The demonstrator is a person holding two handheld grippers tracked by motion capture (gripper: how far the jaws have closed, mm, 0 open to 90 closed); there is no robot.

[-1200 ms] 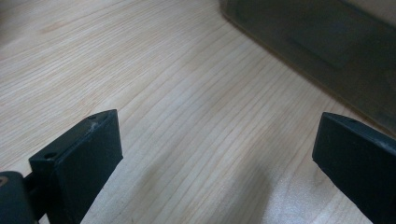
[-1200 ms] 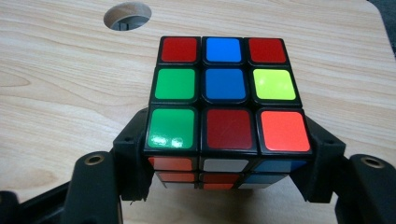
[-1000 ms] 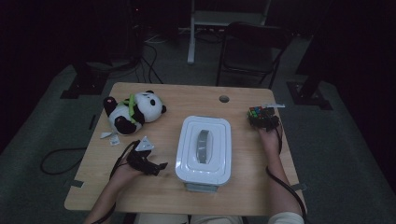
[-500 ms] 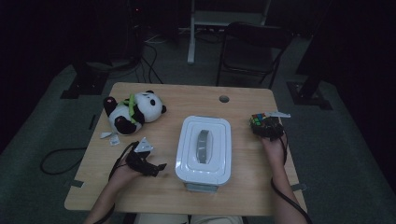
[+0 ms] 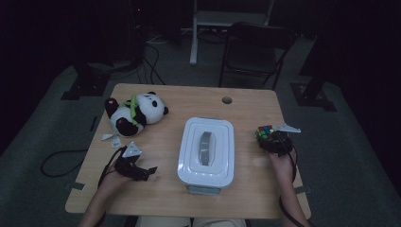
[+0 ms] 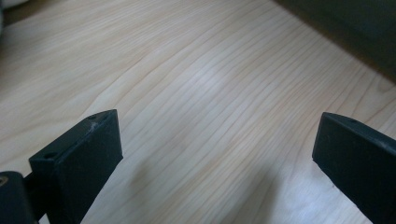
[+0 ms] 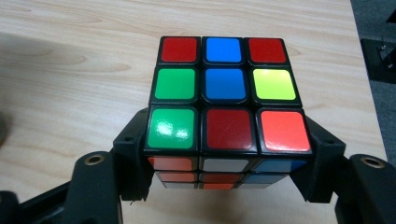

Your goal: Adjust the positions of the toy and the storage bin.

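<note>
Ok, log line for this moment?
right gripper: shut on puzzle cube | left gripper: open, over table | box: lid on

Lower part of the puzzle cube (image 7: 226,100) tucked behind the jaws of the right tool (image 7: 226,186), its underside out of sight. From above, cube (image 5: 265,133) too small and dim for reading colours, partly covered by the tool (image 5: 274,142). Both jaws of the left tool (image 6: 215,163) cut off by the bottom edge; right one also by the side edge. Small scraps (image 5: 109,137) beside the toy panda (image 5: 135,113) too tiny to identify. Contents of the lidded white box (image 5: 206,151) concealed.
</note>
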